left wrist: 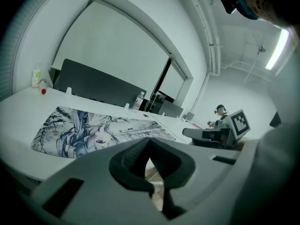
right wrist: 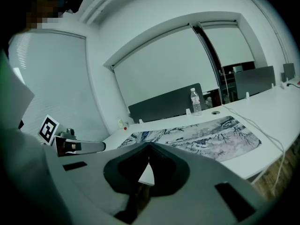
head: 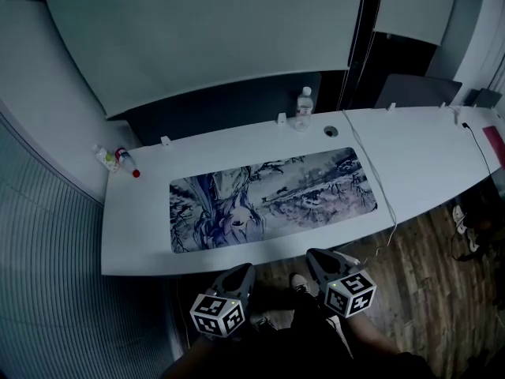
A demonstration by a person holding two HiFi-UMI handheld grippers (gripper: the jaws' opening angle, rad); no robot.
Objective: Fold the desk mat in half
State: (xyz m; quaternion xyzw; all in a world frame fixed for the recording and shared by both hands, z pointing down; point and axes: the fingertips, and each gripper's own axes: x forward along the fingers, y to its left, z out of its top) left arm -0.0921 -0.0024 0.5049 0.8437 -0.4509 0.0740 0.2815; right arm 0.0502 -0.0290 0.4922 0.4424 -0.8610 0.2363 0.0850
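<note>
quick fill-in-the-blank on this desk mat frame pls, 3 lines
The printed rectangular desk mat lies ____ on the white desk.
The clear plastic water bottle stands past the mat's ____ edge.
The left gripper and right gripper, off the desk's near edge, are both ____ and empty.
Missing: flat; far; shut.

Dim bluish cast, ceiling strip light glaring, fisheye edges, dark corners
</note>
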